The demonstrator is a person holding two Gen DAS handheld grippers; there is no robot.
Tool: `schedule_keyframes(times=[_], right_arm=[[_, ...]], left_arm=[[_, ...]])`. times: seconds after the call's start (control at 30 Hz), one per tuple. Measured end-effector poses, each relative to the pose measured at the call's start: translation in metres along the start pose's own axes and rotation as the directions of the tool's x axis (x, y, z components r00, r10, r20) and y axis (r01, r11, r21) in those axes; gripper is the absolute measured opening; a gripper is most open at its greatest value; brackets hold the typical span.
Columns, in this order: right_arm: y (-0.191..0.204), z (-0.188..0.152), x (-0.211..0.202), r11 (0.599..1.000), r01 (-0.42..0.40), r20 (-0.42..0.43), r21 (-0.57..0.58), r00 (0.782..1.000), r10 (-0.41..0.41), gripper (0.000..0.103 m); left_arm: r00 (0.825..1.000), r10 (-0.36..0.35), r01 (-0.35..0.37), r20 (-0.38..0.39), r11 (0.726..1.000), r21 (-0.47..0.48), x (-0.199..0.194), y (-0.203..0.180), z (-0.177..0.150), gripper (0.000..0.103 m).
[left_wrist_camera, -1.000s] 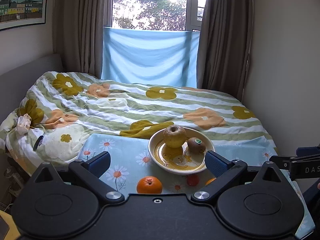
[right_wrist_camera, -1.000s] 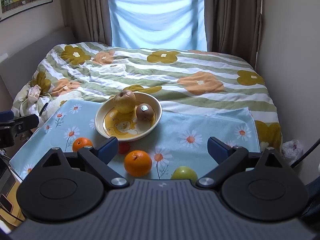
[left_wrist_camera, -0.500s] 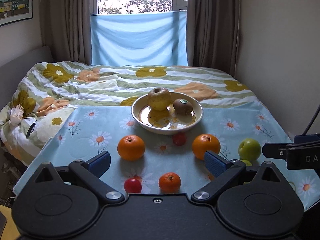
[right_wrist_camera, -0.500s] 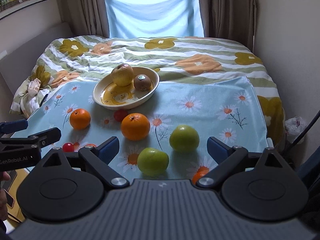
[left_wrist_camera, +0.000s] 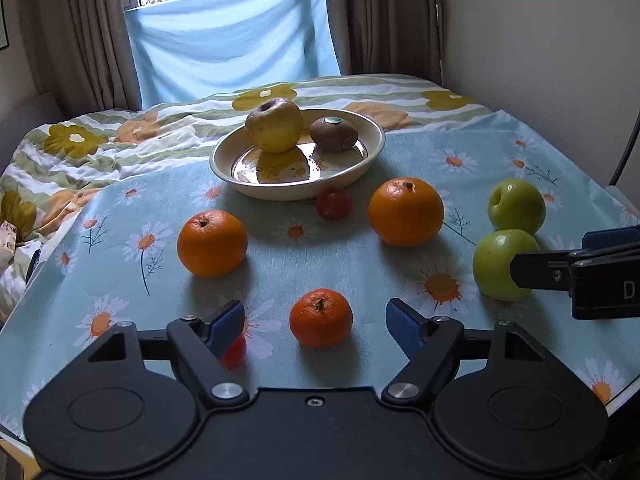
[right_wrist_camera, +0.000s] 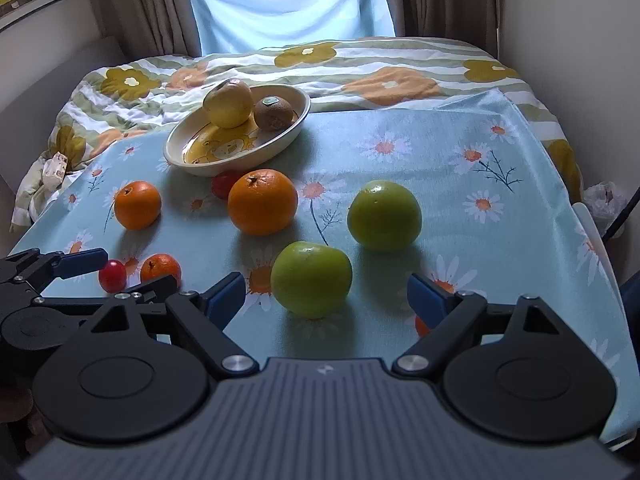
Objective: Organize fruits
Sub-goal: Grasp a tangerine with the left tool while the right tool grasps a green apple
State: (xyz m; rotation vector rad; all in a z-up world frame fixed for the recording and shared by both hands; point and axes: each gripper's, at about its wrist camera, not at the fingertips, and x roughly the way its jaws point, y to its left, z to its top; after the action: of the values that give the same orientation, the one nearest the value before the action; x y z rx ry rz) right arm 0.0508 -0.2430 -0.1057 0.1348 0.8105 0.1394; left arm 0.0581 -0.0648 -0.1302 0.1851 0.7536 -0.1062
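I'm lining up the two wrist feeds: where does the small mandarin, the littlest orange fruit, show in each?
Left wrist: the small mandarin sits low centre, on the cloth between the left gripper fingers.
Right wrist: it lies at lower left, beside a cherry tomato, partly behind the left gripper.
Shared landmark: the bowl holding the yellow apple and kiwi.
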Motion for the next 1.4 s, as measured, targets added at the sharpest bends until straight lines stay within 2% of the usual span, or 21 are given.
schedule_keyframes(times=[0.27,0.4,0.43,0.63,0.8,1.03,1.13,1.27,1.4], right_arm=[[0.000,-0.003,0.013,1.000,0.003,-0.020,0.008,1.000,-0.003,0.098],[0.003,-0.005,0.018,1.000,-0.001,-0.031,0.016,1.000,0.002,0.096],[0.003,-0.005,0.018,1.000,-0.003,-0.031,0.020,1.000,0.003,0.096],[0.005,-0.003,0.022,1.000,-0.008,-0.028,0.029,1.000,0.009,0.096],[0.005,-0.001,0.030,0.999,-0.009,-0.033,0.031,0.999,0.010,0.088],[0.002,-0.001,0.036,0.999,-0.014,-0.038,0.039,0.999,0.015,0.086],[0.001,-0.002,0.040,0.999,-0.018,-0.046,0.040,0.999,0.019,0.081],[0.002,-0.001,0.041,0.998,-0.042,-0.039,0.037,0.998,0.043,0.069],[0.005,0.000,0.040,0.999,-0.039,-0.045,0.003,0.998,0.039,0.069]], left_arm=[[0.999,-0.016,0.016,-0.048,1.000,-0.008,0.021,0.002,-0.003,0.065],[0.997,-0.040,0.038,-0.060,0.999,-0.037,0.027,0.004,-0.004,0.051],[0.997,-0.050,0.048,-0.058,0.998,-0.036,0.026,0.004,-0.004,0.043],[0.996,-0.059,0.057,-0.063,0.998,-0.029,0.024,0.004,-0.004,0.042],[0.996,-0.054,0.052,-0.069,0.998,-0.034,0.020,0.005,-0.008,0.042],[0.996,-0.051,0.048,-0.068,0.998,-0.043,0.016,0.006,-0.013,0.042],[0.996,-0.048,0.045,-0.069,0.998,-0.050,0.015,0.006,-0.013,0.042],[0.997,-0.042,0.037,-0.068,0.997,-0.062,0.009,0.007,-0.015,0.042],[0.998,-0.028,0.023,-0.059,0.996,-0.084,-0.002,0.010,-0.015,0.042]])
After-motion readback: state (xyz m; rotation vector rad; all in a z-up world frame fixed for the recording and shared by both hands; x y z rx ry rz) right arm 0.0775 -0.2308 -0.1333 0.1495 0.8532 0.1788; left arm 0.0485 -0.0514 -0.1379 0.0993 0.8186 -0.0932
